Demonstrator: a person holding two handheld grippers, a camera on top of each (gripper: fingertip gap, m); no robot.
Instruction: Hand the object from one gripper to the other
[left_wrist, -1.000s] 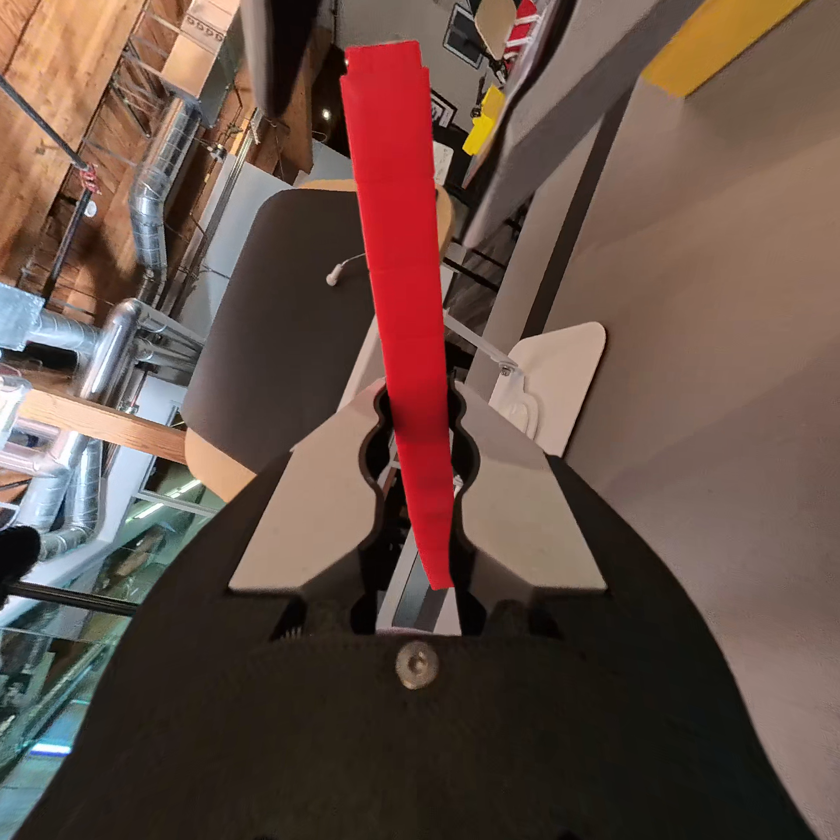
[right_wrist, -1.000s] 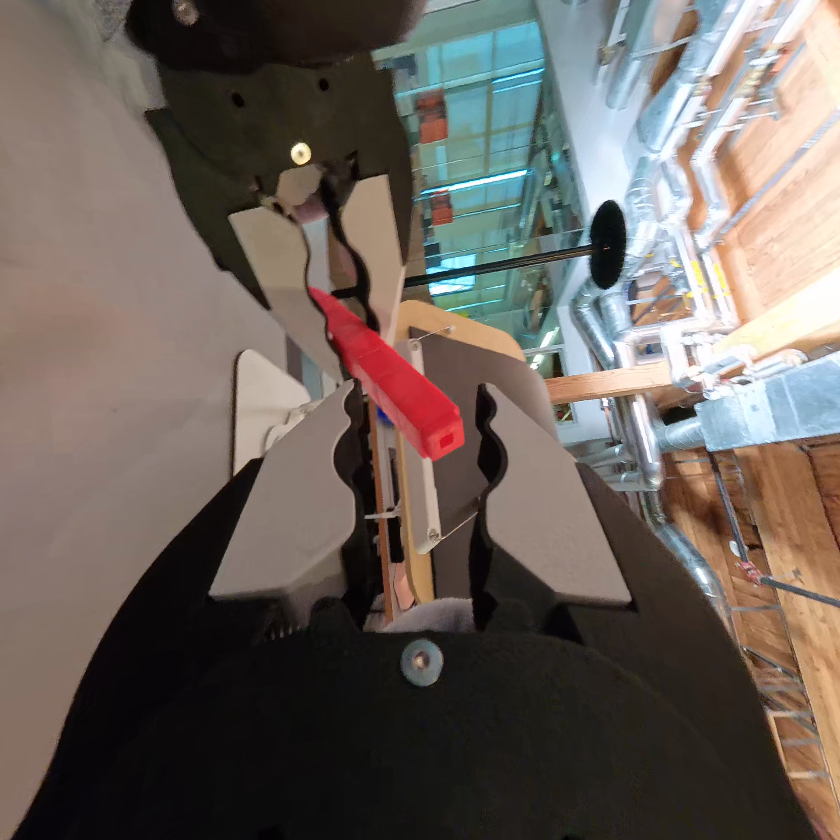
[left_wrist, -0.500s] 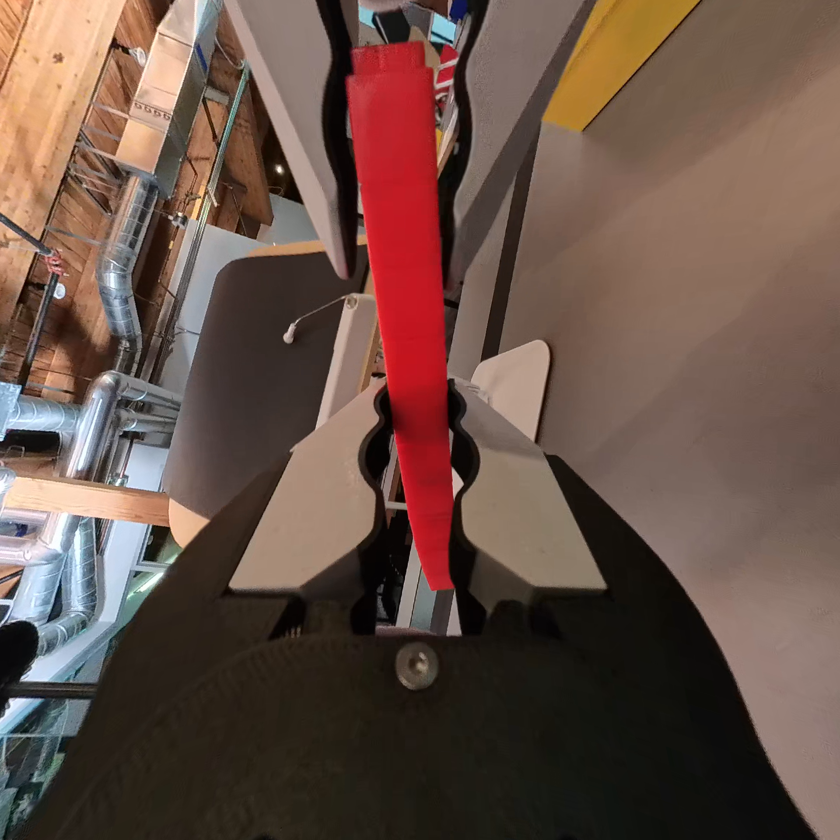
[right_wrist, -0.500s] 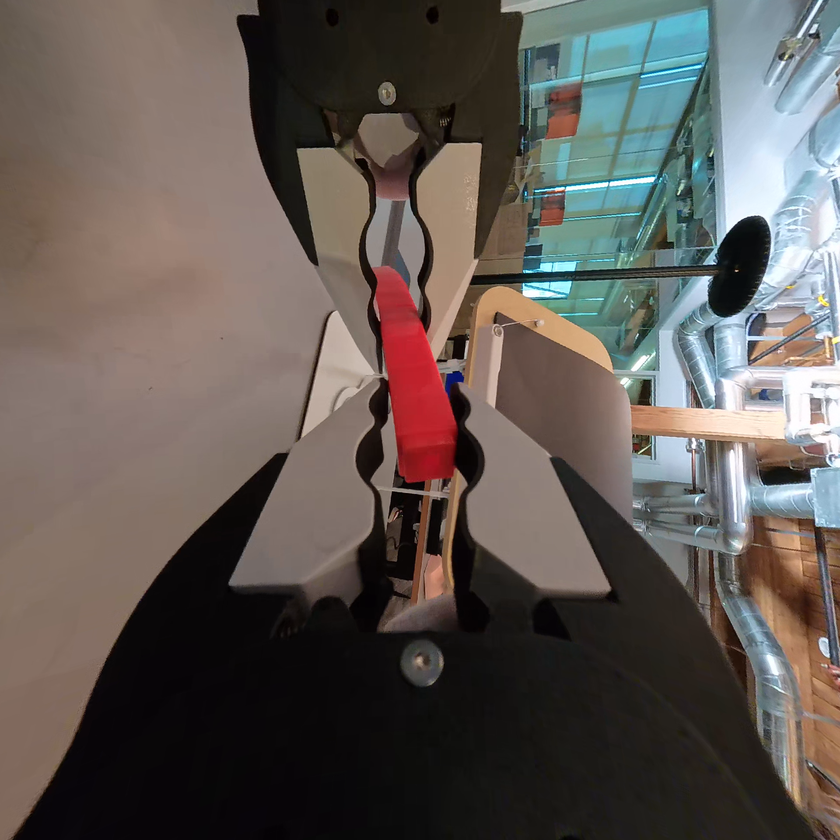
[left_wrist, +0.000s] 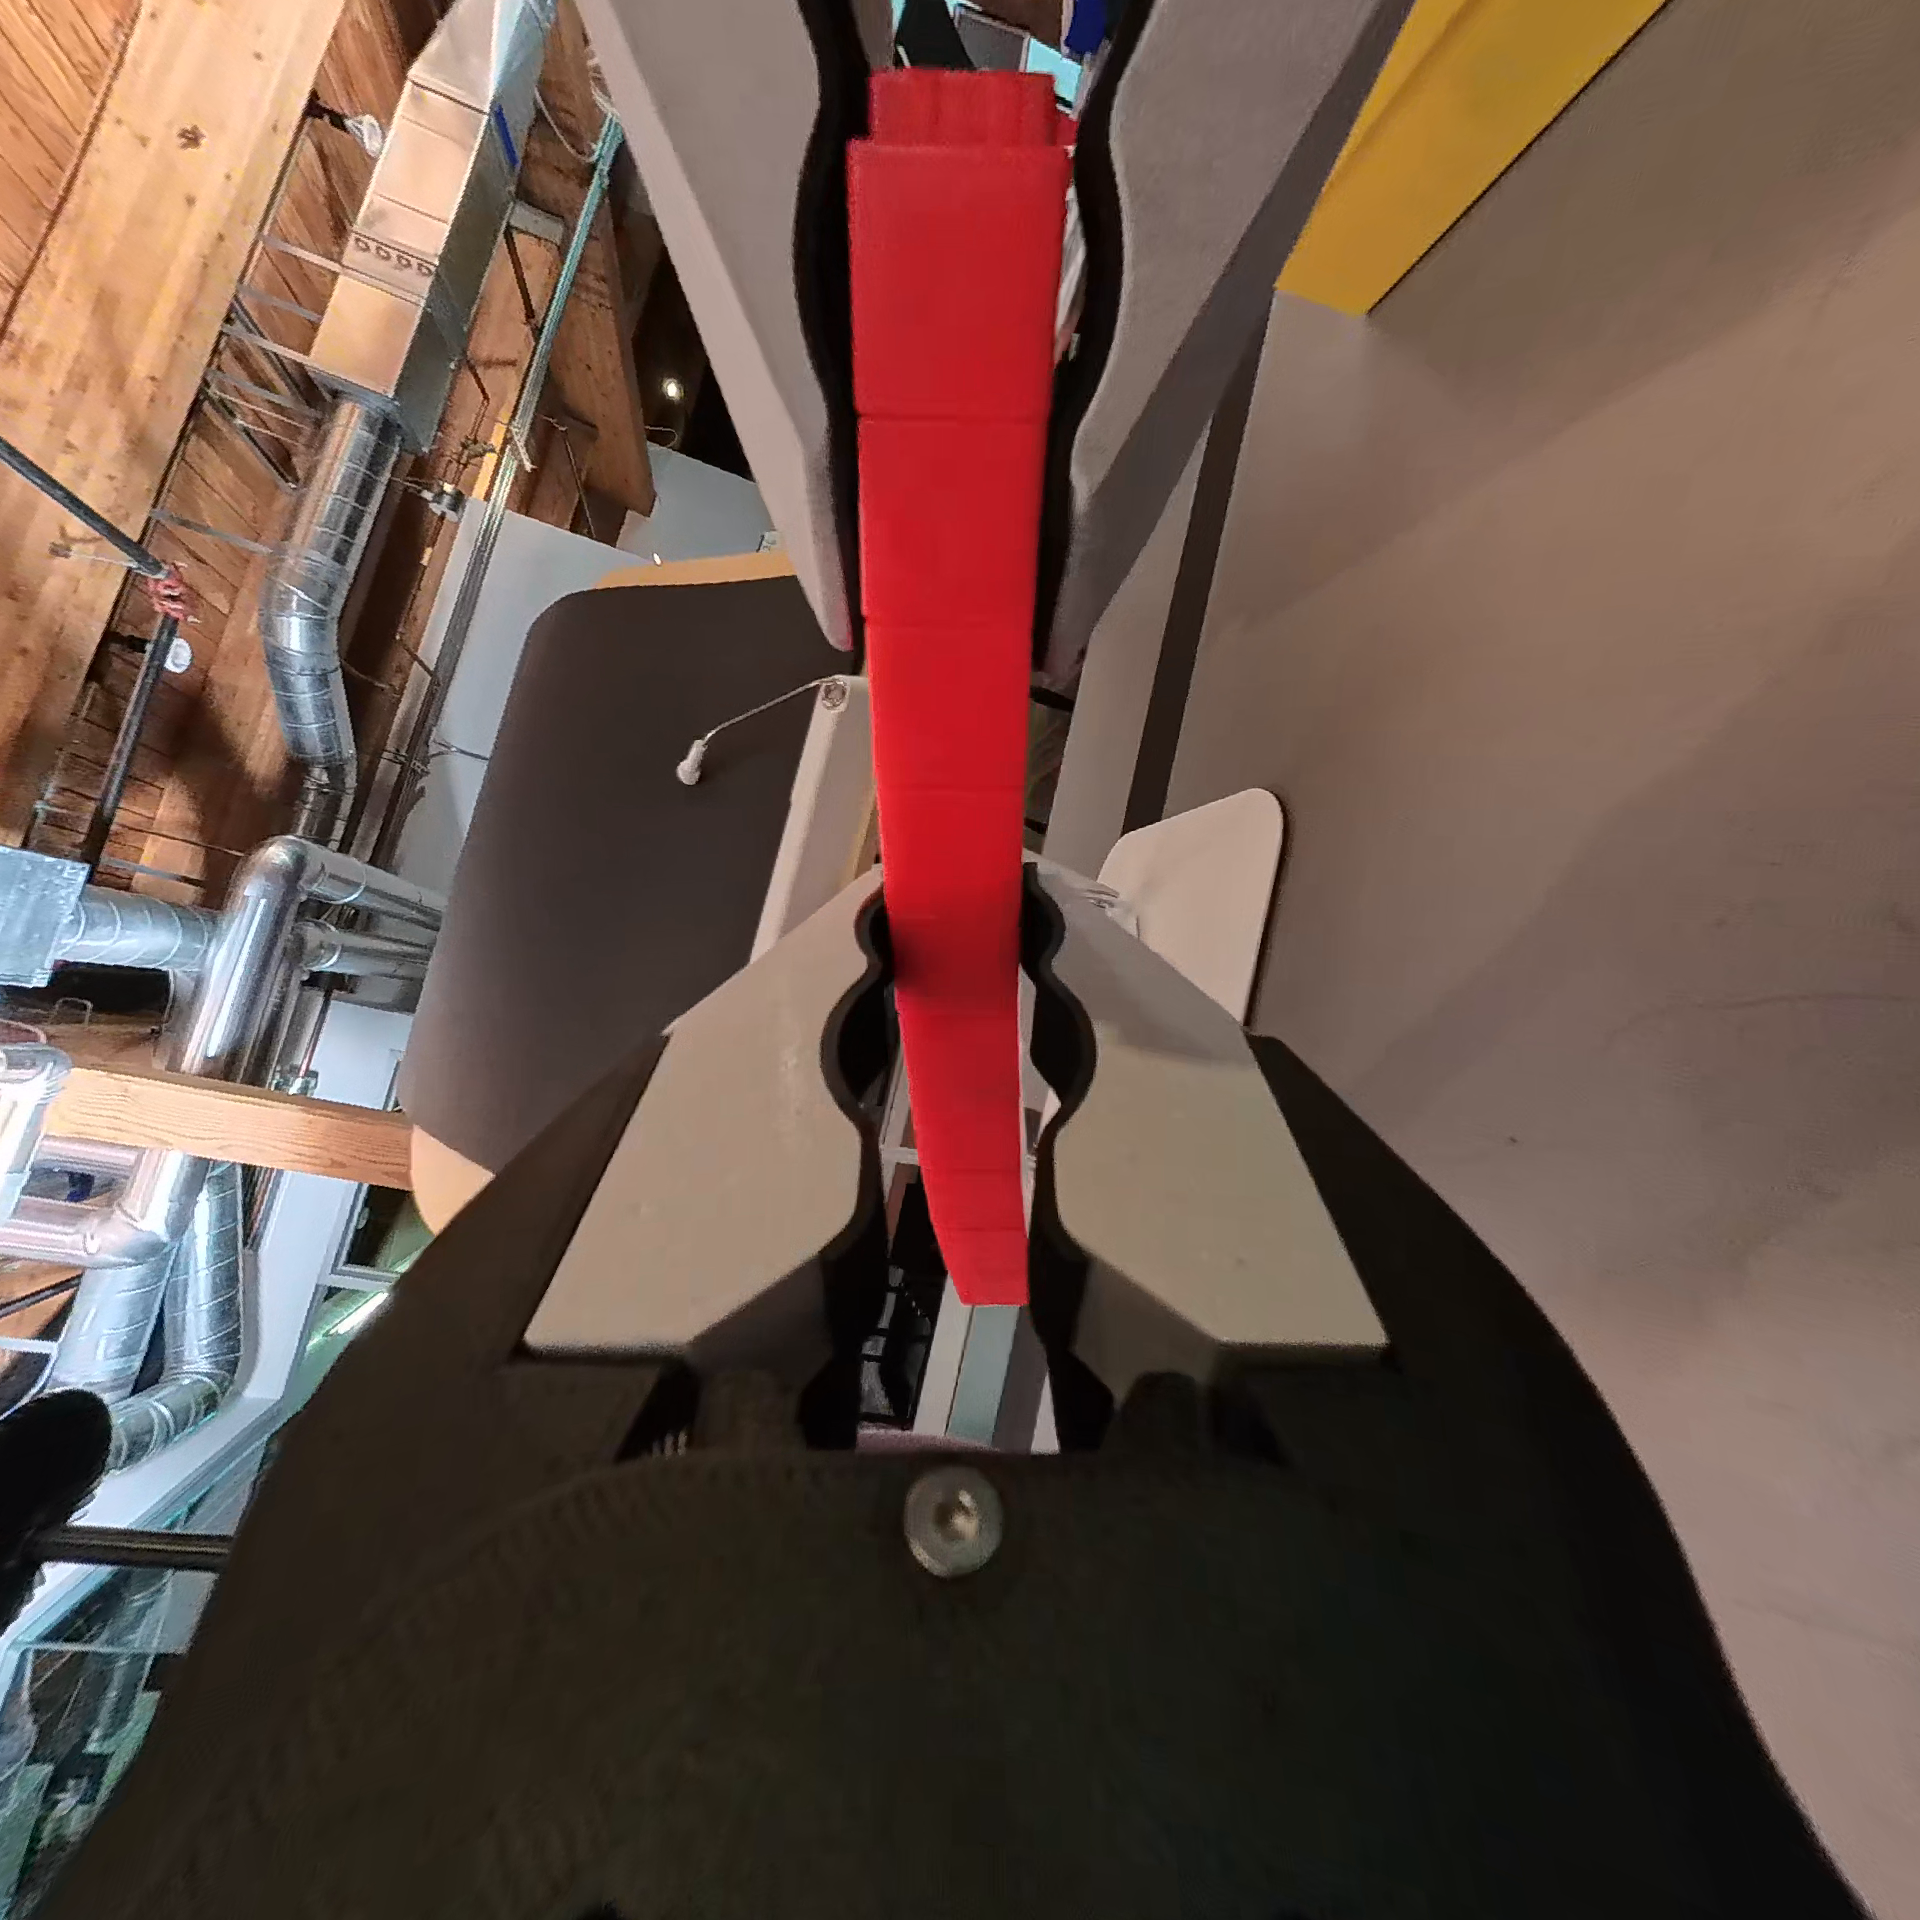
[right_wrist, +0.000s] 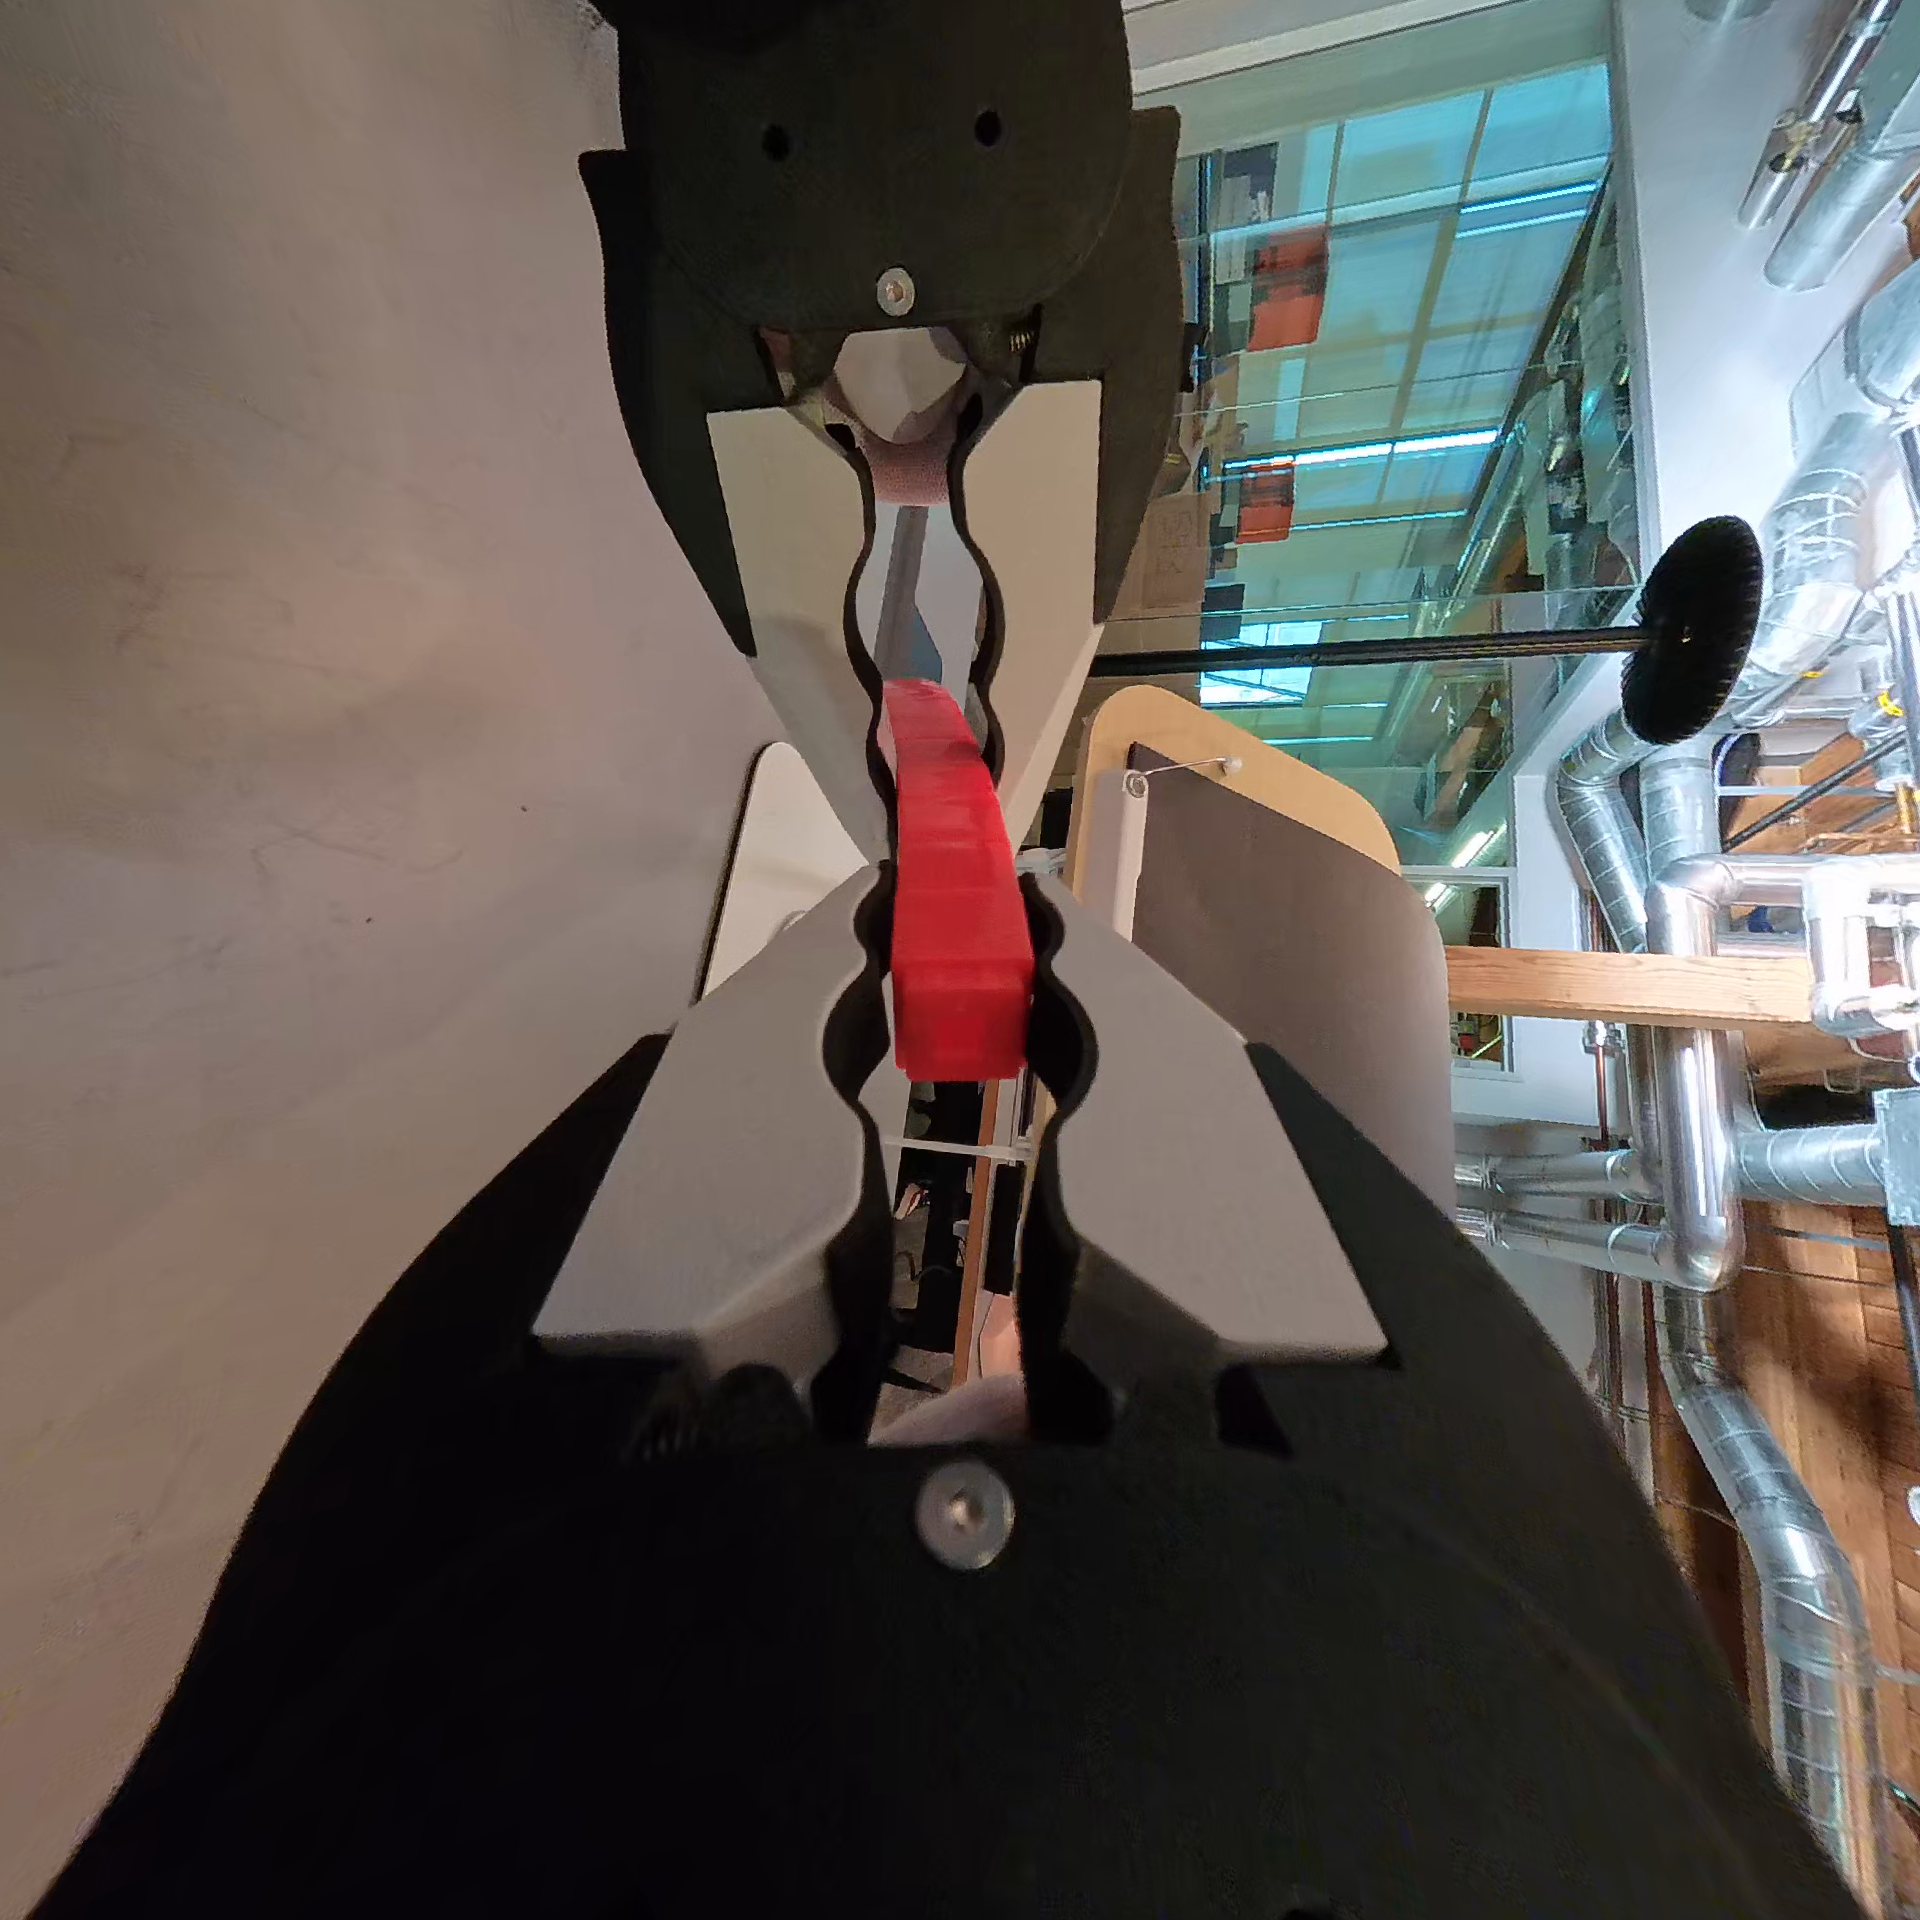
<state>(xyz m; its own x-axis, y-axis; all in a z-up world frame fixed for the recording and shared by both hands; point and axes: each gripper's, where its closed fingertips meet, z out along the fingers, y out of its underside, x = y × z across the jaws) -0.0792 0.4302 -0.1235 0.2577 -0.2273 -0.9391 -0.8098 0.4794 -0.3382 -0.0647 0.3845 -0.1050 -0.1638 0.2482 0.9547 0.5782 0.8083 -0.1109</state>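
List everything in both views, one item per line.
Red bar: 1, red, segmented, held between the two facing grippers.
Panel: 1, dark with a pale wood edge, behind the grippers.
White board: 1, white, rounded corner, against the grey wall.
Grey wall: 1, grey.
Yellow patch: 1, yellow, high on the wall.
Ducts: several, silver, by the wood planking.
Black disc on rod: 1, black, before the windows.
Left gripper: 1, grey fingers, shut on the bar.
Right gripper: 1, grey fingers, around the bar's other end.
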